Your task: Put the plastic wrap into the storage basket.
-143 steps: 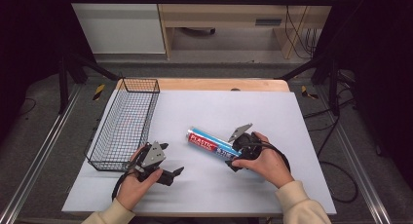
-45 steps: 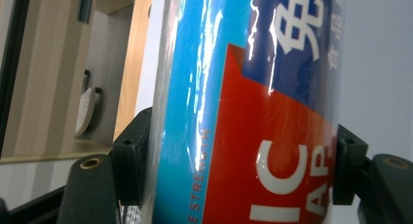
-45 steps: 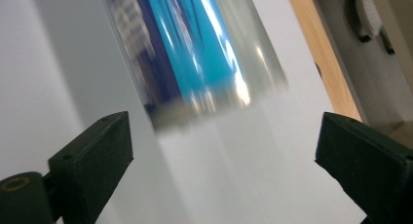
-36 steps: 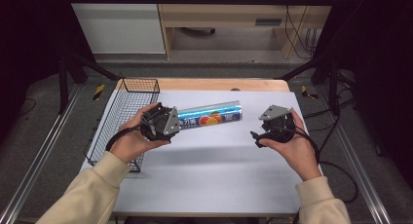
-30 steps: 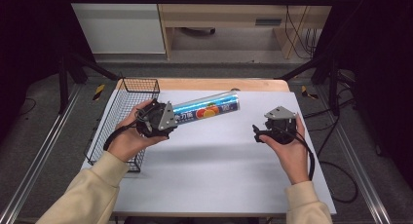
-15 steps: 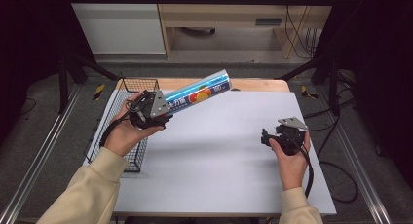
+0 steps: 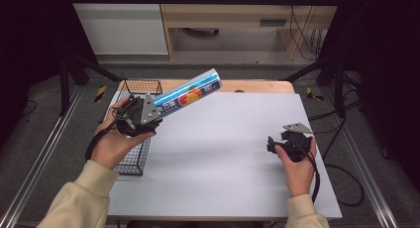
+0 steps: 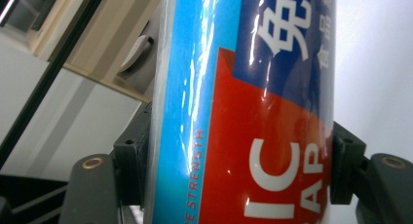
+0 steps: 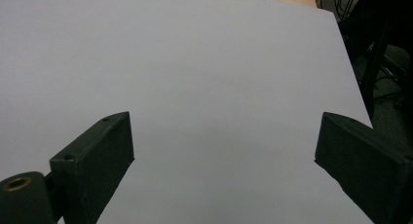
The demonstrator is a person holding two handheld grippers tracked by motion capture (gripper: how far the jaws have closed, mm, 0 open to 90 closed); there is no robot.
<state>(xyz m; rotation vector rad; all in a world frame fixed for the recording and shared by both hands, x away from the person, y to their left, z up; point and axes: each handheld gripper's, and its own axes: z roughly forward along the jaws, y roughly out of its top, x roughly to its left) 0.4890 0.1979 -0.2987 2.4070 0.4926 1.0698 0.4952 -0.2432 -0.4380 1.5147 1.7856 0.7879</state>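
white table [image 7: 223, 153] | left tool [image 7: 141, 114] clamps glossy blue-red wrap tube [image 7: 188, 94] | right tool [image 7: 285, 141] released

The person's left hand [image 7: 116, 141] is raised at the left side of the scene and bears the left gripper [image 7: 141, 114], whose jaws point toward the far right and are clamped on a blue roll [image 7: 187, 93]. Its forearm, in a cream sleeve, enters from the near left. The right hand [image 7: 296, 158] sits low at the near right, and the right gripper [image 7: 277, 142] points left with its jaws spread wide, nothing between them.
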